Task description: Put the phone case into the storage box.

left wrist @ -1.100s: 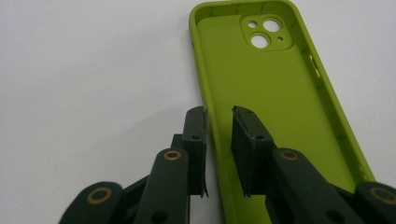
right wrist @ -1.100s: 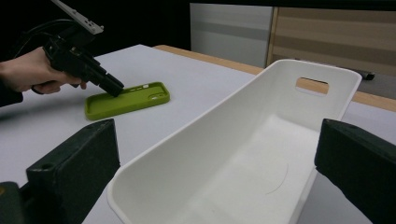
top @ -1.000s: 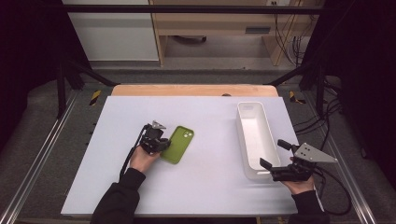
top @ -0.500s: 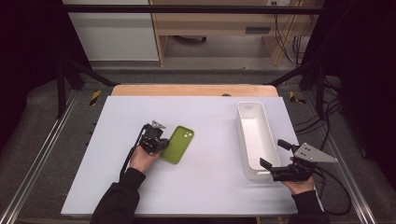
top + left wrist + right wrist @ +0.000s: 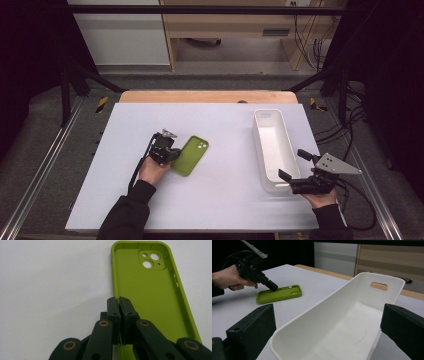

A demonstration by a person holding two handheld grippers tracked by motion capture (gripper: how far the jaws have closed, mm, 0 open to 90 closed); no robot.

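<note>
Since the earlier frame only the left gripper's (image 5: 119, 301) jaws have been closing; they are now pinching the side wall of the soft lime-green silicone phone case (image 5: 190, 155), lying inside-up at table centre-left. Light, floppy, likely sagging when lifted. Right gripper (image 5: 292, 168), jaws spread, is bracketing the white plastic bin (image 5: 270, 146) at 3 o'clock; open tabletop between.

phone case (image 5: 147, 297): plain lime green, inside and out
bin (image 5: 274, 145): white all over
table (image 5: 220, 200): pale grey-white top, light wood strip along the far edge
left gripper (image 5: 120, 302): black, brass-coloured rivets
right gripper (image 5: 292, 165): black, grey plate on top
</note>
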